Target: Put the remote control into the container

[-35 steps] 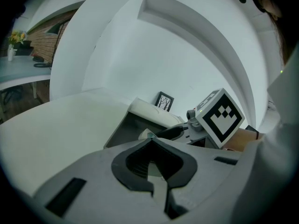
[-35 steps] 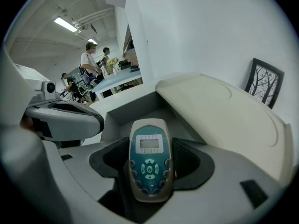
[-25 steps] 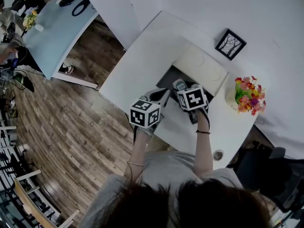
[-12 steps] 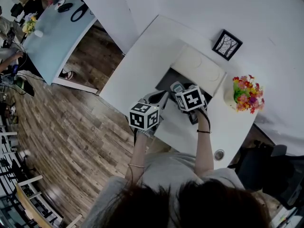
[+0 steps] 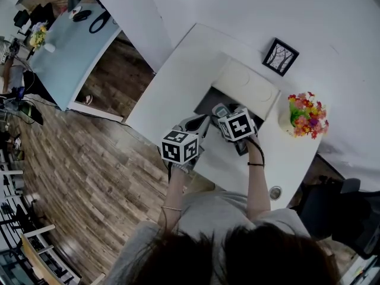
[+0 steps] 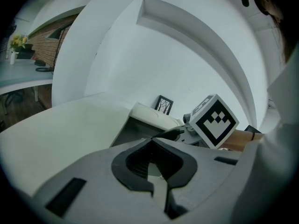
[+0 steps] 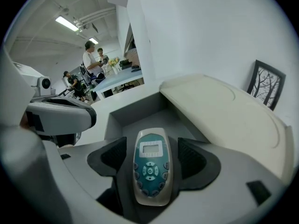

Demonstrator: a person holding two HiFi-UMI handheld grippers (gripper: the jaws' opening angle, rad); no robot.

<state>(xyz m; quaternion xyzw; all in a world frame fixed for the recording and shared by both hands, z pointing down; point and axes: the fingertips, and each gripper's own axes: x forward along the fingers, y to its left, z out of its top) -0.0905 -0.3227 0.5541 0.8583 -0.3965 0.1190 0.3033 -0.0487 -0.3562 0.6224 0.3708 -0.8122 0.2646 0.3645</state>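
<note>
The remote control (image 7: 150, 167) is grey with a teal face and lies lengthwise between the pads of my right gripper (image 7: 152, 155). Those jaws are opening, and a gap shows on each side of the remote. It is over the near edge of the open grey container (image 7: 140, 115), whose cream lid (image 7: 224, 111) is tipped back to the right. From the head view, the right gripper (image 5: 223, 113) reaches over the container (image 5: 206, 100) with the remote (image 5: 221, 108) at its tip. My left gripper (image 5: 199, 122) hovers just left of it, shut and empty (image 6: 152, 171).
The white table (image 5: 178, 82) carries a framed tree picture (image 5: 280, 56) and a pot of flowers (image 5: 307, 116) at the far right. A small round object (image 5: 273, 193) lies near the front edge. Several people (image 7: 91, 59) stand by a blue table (image 5: 71, 40) beyond.
Both grippers stay where they were at the container. Only the head view has shifted a little.
</note>
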